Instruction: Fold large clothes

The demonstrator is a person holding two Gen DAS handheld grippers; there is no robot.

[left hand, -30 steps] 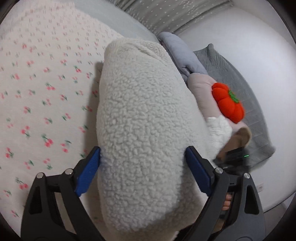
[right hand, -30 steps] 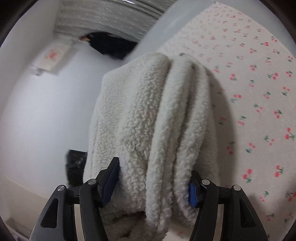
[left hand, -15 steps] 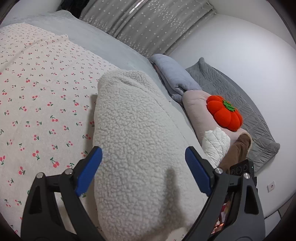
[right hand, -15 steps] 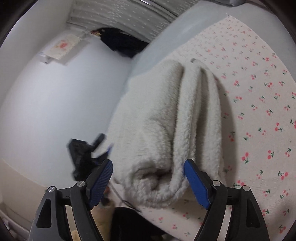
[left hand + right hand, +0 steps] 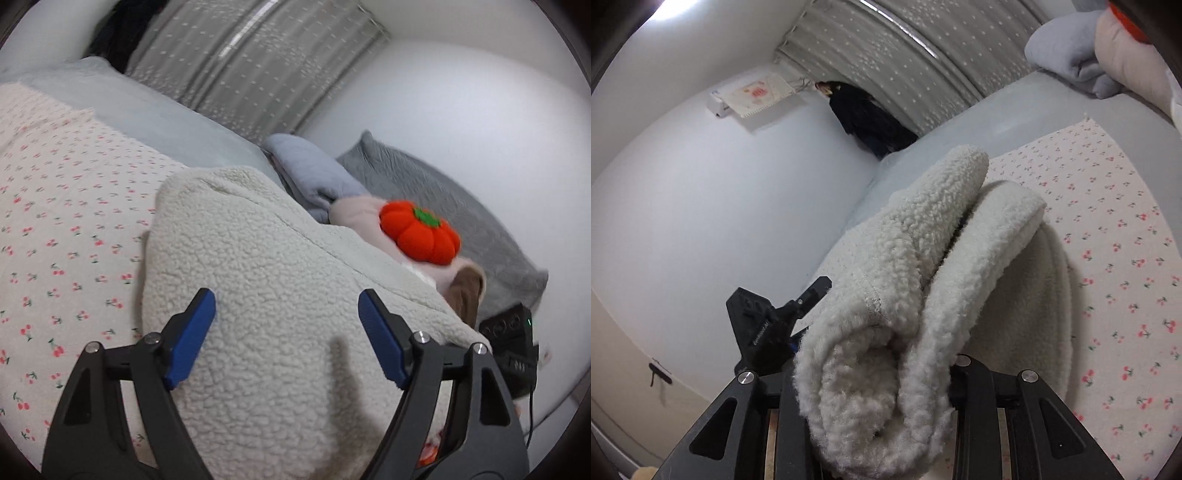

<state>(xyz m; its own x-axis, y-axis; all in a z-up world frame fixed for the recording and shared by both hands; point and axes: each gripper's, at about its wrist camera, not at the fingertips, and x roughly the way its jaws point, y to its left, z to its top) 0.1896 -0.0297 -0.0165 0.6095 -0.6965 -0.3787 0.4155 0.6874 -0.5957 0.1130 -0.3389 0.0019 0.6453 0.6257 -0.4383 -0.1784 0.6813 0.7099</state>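
A thick cream fleece garment (image 5: 258,295) lies folded in a bundle on the cherry-print sheet (image 5: 55,229). My left gripper (image 5: 286,332) is open, its blue pads hovering over the top of the bundle. In the right wrist view the garment's rolled end (image 5: 905,314) sits between the fingers of my right gripper (image 5: 875,373), which hide behind the fleece; the jaws look closed on the roll. The other gripper (image 5: 768,325) shows black at the left of that roll.
At the head of the bed lie a blue folded blanket (image 5: 314,173), a grey quilted pillow (image 5: 443,206), a pink pillow with an orange pumpkin plush (image 5: 419,232) and a black device (image 5: 513,343). Grey curtains (image 5: 923,48) and white walls surround the bed.
My left gripper has let go of the fleece and lifted back above it. My right gripper opened, then closed on the bundle's rolled end.
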